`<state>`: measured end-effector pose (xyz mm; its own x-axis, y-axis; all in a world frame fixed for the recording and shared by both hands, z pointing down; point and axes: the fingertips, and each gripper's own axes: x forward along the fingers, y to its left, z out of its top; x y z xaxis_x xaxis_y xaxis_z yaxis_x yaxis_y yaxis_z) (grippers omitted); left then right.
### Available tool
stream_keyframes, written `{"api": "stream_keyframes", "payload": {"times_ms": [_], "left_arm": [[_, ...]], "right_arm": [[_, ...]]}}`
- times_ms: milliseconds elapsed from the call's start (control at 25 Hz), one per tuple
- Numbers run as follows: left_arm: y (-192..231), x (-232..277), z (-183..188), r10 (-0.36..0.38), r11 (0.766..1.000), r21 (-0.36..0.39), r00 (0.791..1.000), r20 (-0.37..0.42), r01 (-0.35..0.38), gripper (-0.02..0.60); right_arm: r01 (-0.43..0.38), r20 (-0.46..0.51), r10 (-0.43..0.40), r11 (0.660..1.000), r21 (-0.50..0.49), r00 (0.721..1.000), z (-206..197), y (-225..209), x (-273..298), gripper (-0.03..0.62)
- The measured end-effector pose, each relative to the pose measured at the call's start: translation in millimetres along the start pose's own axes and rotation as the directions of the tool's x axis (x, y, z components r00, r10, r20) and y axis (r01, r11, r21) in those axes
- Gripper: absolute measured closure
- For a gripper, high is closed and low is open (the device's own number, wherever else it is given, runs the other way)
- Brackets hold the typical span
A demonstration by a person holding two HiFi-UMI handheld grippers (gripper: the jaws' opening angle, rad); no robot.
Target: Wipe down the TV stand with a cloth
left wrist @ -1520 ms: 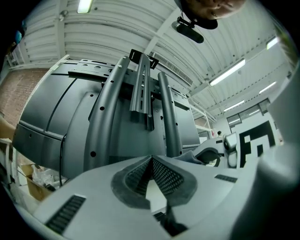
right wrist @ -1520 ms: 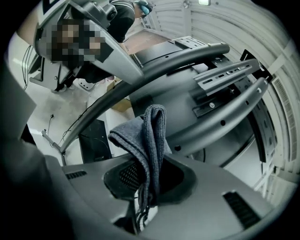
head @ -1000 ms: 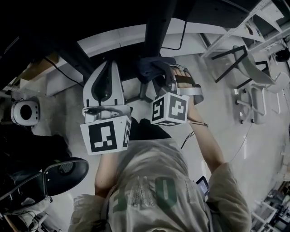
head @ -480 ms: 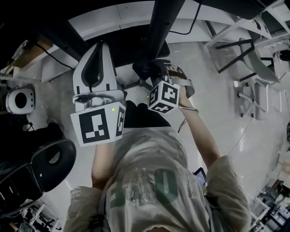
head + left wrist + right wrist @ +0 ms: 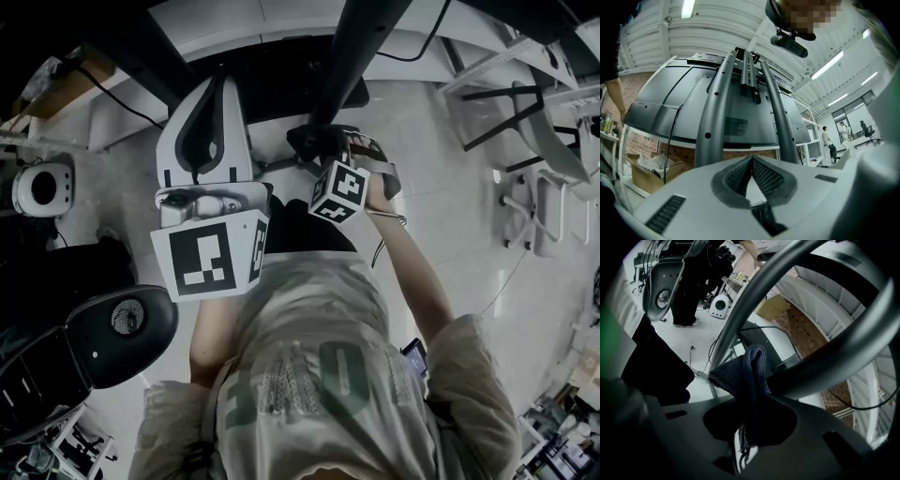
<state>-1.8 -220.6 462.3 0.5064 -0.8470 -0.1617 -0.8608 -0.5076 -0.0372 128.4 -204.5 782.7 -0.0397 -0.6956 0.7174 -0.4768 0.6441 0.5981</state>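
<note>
Pale workshop floor fills the head view, where the right gripper pushes a dark cloth against the TV stand, low on its post. Left gripper view: the left gripper is clenched on nothing, apparently idle, facing the TV. Right gripper view: its jaws pinch the bunched cloth against the curved tube, likely for rubbing.

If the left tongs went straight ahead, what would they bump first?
Probably the dark TV back, in the gap between the stand's two grey poles. The left tongs are shut and empty; the distance is unclear.
</note>
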Motion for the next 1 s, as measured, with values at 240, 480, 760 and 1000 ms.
{"api": "stream_keyframes", "payload": {"times_ms": [240, 480, 760, 1000], "left_arm": [[4.1, -4.8, 7.4, 0.016, 1.0, 0.003, 1.0, 0.005, -0.016, 0.565], [1.4, 7.8, 61.1, 0.01, 1.0, -0.001, 1.0, -0.009, -0.01, 0.565], [35.2, 18.3, 166.9, 0.073, 0.997, 0.001, 0.997, 0.013, -0.073, 0.565], [58.2, -0.5, 212.6, 0.143, 0.99, -0.018, 0.985, 0.095, -0.141, 0.565]], "right_arm": [[-0.011, -0.007, 0.011, 1.0, 0.023, 1.0, -1.3, 4.6, 0.5, 0.531], [0.018, 0.049, -0.025, 0.991, 0.135, 0.998, 30.4, -52.7, -72.0, 0.531], [-0.115, 0.377, -0.118, 0.833, 0.541, 0.919, 152.3, -180.6, -218.4, 0.531], [-0.309, 0.613, -0.318, 0.644, 0.699, 0.723, 218.0, -252.5, -305.5, 0.531]]}}
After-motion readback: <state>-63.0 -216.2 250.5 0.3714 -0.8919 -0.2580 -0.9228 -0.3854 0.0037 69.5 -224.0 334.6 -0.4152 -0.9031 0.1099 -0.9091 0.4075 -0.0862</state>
